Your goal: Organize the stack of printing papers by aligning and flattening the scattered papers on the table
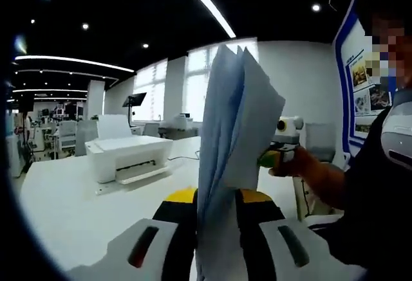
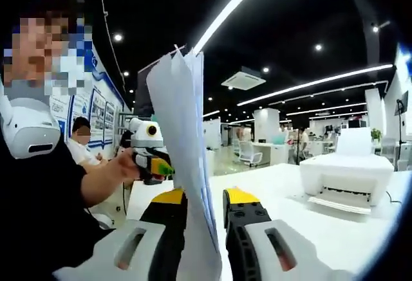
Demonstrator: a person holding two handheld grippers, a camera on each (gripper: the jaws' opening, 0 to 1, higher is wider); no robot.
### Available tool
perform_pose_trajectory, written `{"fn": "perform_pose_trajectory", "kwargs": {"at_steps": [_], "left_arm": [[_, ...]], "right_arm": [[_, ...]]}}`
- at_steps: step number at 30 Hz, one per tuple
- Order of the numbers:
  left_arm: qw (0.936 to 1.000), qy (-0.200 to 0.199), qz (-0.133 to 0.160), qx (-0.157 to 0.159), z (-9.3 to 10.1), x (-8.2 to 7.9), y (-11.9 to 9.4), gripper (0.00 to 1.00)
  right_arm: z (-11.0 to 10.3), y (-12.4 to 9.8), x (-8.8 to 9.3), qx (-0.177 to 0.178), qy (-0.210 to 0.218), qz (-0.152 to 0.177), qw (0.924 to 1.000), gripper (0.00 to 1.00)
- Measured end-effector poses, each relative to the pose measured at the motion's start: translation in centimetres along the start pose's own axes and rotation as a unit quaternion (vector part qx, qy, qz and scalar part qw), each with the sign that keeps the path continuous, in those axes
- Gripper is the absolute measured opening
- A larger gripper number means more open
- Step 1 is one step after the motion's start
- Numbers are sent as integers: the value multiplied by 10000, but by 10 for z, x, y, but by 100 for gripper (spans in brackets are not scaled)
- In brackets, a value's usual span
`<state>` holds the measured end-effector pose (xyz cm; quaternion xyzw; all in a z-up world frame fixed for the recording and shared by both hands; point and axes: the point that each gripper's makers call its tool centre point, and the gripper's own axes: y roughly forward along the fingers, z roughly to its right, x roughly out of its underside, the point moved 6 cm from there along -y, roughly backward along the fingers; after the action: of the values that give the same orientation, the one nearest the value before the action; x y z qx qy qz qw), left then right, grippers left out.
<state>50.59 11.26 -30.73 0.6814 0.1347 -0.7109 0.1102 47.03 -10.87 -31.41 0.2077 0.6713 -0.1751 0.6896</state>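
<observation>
Papers (image 1: 235, 133) stand upright on edge, long axis vertical, pinched between both grippers: left gripper (image 1: 215, 207), right gripper (image 2: 205, 207), above table (image 1: 71, 210).

Right gripper (image 2: 205, 229): jaws closed on the paper stack, lower centre of the frame.
Paper stack (image 2: 183, 139): held upright, edges fanned at the top.
Left gripper (image 2: 151, 159): seen at centre left, touching the stack's edge.
Printer (image 2: 347, 175): white, set on the white table (image 2: 290, 197), at right.
</observation>
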Motion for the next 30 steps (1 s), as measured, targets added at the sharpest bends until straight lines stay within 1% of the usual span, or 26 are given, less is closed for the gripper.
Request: {"fn": "perform_pose_trajectory", "kwargs": {"at_steps": [1, 2, 3, 4, 6, 11, 14, 17, 19, 21, 23, 25, 27, 28, 29, 30], "left_arm": [[10000, 39, -8, 68, 1, 0, 0, 19], [9999, 77, -16, 137, 2, 0, 0, 12], [9998, 74, -24, 194, 4, 0, 0, 7], [9998, 48, -9, 198, 4, -1, 1, 7], [9997, 109, 0, 201, 3, 0, 3, 7], [9998, 106, -17, 178, 3, -1, 3, 7], [9997, -48, -20, 241, 7, -7, 1, 7], [9982, -494, -40, 345, 13, -17, -3, 7], [9975, -577, -91, 397, 18, -21, -5, 7], [9960, -738, -153, 472, 23, -23, -6, 7], [9928, -994, -273, 608, 30, -22, -7, 7], [9897, -1178, -388, 709, 36, -20, -8, 7], [9894, -1192, -398, 724, 37, -20, -8, 7], [9881, -1252, -443, 771, 40, -19, -9, 7], [9873, -1297, -476, 781, 41, -17, -10, 7], [9867, -1325, -510, 787, 42, -14, -9, 7]], "right_arm": [[0, -1, -2, -23, 26, 25, 10000, 14], [0, -3, -3, -46, 52, 49, 10000, 6], [-2, -4, -4, -135, 90, 65, 9998, 0], [-2, -3, -4, -161, 79, 75, 9998, 0], [-1, -3, -3, -93, -1, 91, 9999, 0], [-2, -3, -4, -88, 26, 87, 9999, 0], [-4, -5, -13, -126, 94, 122, 9998, 0], [-9, -8, -25, -242, 295, 176, 9991, 0], [-12, -10, -29, -281, 580, 165, 9978, 0], [-14, -12, -30, -300, 856, 115, 9958, 0], [-17, -15, -29, -416, 1192, 68, 9920, 0], [-21, -19, -29, -562, 1549, 9, 9863, 0], [-21, -20, -28, -579, 1585, -8, 9857, 0], [-26, -22, -26, -624, 1680, -151, 9837, 0], [-29, -23, -24, -632, 1691, -242, 9833, 0], [-31, -23, -23, -619, 1679, -275, 9835, 0]]}}
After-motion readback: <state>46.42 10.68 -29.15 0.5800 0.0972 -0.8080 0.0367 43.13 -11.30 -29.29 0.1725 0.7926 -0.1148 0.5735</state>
